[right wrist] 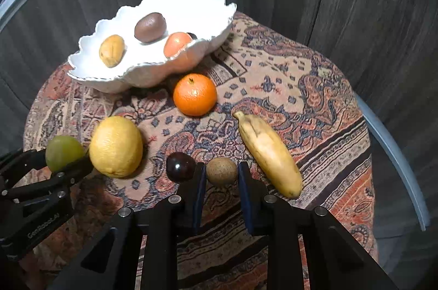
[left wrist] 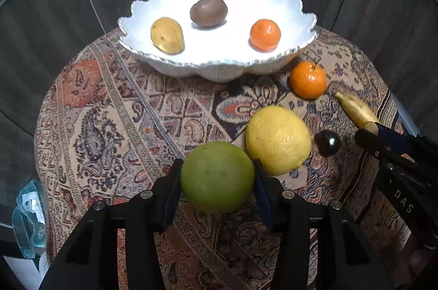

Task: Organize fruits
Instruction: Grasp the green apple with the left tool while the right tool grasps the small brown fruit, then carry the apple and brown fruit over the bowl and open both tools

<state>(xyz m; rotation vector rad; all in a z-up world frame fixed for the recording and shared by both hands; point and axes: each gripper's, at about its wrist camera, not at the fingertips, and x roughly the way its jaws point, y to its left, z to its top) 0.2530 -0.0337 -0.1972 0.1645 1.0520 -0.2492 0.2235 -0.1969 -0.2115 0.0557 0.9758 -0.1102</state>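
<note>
My left gripper (left wrist: 217,175) is shut on a green round fruit (left wrist: 217,176), also seen in the right wrist view (right wrist: 64,149). My right gripper (right wrist: 221,175) has its fingers around a small brown fruit (right wrist: 221,171), touching or nearly touching it. A white scalloped bowl (left wrist: 284,5) at the back holds a yellow-brown fruit (left wrist: 167,35), a kiwi (left wrist: 208,11) and a mandarin (left wrist: 265,34). On the cloth lie a lemon (left wrist: 277,139), an orange (left wrist: 308,79), a dark plum (left wrist: 327,142) and a banana (right wrist: 269,153).
The round table carries a patterned cloth (left wrist: 109,112). Dark wood flooring surrounds it. A blue plastic bag (left wrist: 28,218) lies low at the left. The lemon sits close against the green fruit, and the plum and banana flank the brown fruit.
</note>
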